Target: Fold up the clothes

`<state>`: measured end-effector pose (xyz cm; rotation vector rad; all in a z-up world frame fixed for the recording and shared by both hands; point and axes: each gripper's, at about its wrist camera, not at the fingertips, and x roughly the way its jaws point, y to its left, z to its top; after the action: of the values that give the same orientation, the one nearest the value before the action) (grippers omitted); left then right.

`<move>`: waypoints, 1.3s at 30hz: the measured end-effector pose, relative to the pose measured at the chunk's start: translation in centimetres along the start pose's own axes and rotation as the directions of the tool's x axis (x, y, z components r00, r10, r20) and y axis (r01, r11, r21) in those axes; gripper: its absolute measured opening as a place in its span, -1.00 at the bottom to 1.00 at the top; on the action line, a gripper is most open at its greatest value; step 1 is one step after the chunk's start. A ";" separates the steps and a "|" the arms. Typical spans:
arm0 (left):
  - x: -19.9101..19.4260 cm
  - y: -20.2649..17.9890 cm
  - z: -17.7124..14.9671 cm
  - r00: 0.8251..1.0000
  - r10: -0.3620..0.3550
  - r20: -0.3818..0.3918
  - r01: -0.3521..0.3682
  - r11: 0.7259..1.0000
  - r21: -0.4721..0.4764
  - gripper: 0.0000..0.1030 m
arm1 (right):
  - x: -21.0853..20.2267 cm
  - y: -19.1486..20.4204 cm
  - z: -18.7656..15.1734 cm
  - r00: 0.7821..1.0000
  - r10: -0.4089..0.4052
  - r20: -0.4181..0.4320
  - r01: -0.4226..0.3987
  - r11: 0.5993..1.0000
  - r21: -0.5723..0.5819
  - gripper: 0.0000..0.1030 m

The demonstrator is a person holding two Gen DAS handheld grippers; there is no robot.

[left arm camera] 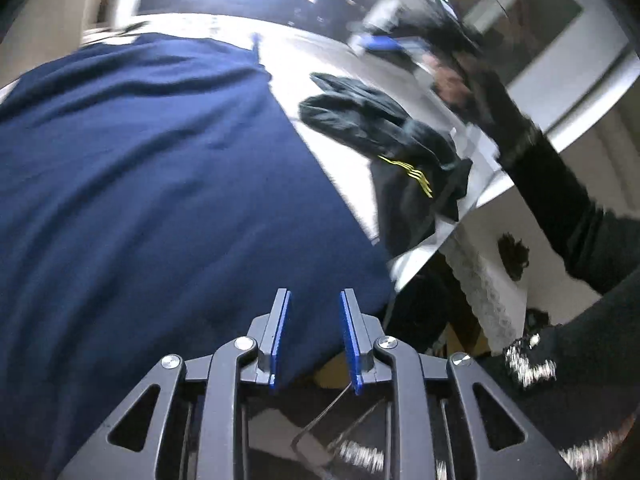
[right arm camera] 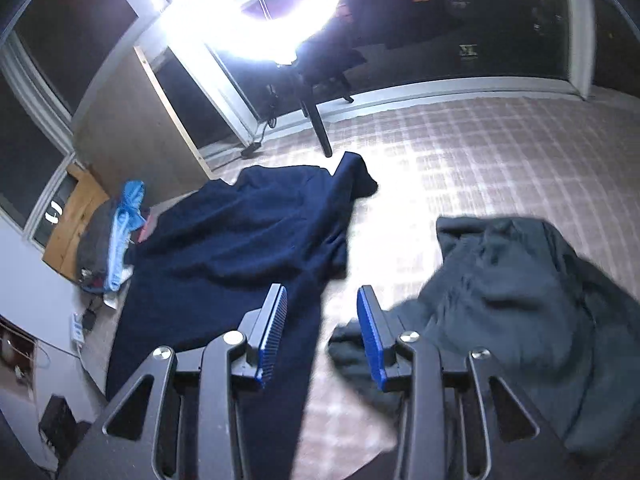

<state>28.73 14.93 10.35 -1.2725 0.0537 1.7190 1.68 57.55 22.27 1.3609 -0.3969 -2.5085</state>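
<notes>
A navy blue garment lies spread over the table and fills most of the left wrist view. My left gripper hovers open over its near edge, with nothing pinched between the blue pads. In the right wrist view the same navy garment lies crumpled at left, one part trailing toward the camera. A dark grey-black garment is bunched at right. My right gripper hangs open above the bare strip of cloth-covered table between them. The black garment shows a yellow mark.
A checked tablecloth covers the table. A bright ring light on a stand sits at the far side. A pile of clothes, one light blue, lies off the table's left. A person's black sleeve reaches in at right.
</notes>
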 end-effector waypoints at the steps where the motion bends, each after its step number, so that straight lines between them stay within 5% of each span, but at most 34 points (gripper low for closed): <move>1: 1.6 -0.5 0.9 1.000 -0.001 -0.008 0.001 1.000 0.005 -0.54 | 1.3 -0.3 0.7 1.000 -0.002 -0.006 0.001 1.000 -0.015 -0.26; 10: 7.7 1.8 7.0 0.990 0.118 -0.079 -0.126 0.988 -0.095 -0.55 | 15.3 -3.7 5.7 0.987 -0.030 -0.156 0.007 0.989 -0.146 -0.25; 14: 8.6 2.1 8.7 0.985 0.142 -0.096 -0.152 0.982 -0.108 -0.55 | 17.0 -5.0 8.1 0.996 0.011 -0.088 -0.020 0.994 -0.106 -0.21; 16: 9.1 1.8 11.5 0.983 0.166 -0.074 -0.171 0.983 -0.069 -0.55 | 18.0 -6.2 9.9 0.997 0.051 -0.063 -0.056 0.996 -0.075 0.11; 20: 11.2 0.4 19.4 0.981 0.194 0.009 -0.194 0.980 0.050 -0.43 | 20.0 -7.3 12.1 0.991 0.117 -0.071 -0.121 0.991 -0.054 0.12; 23: 14.2 0.3 24.7 0.955 0.291 0.058 -0.295 0.952 0.080 -0.43 | 21.1 -7.3 12.5 0.985 0.150 -0.087 -0.156 0.985 -0.076 0.12; 26: 17.2 1.4 27.6 0.941 0.337 0.027 -0.337 0.929 0.153 -0.43 | 21.5 -7.3 12.3 0.978 0.166 -0.123 -0.182 0.975 -0.124 0.12; 32: 21.0 4.2 29.4 0.900 0.430 -0.066 -0.405 0.884 0.234 -0.42 | 21.2 -7.9 11.8 0.974 0.170 -0.149 -0.202 0.951 -0.236 0.12; 36: 21.1 5.7 29.4 0.917 0.393 -0.063 -0.373 0.903 0.213 -0.43 | 22.1 -7.2 11.6 0.970 0.180 -0.164 -0.222 0.931 -0.289 0.12; 39: 20.5 6.4 29.4 0.926 0.374 -0.056 -0.356 0.912 0.206 -0.65 | 23.0 -6.4 11.4 0.968 0.185 -0.171 -0.233 0.917 -0.324 0.04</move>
<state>3.34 40.55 5.18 -1.2534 0.5332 1.9118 -20.66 56.66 8.16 1.2667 -0.0652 -2.1678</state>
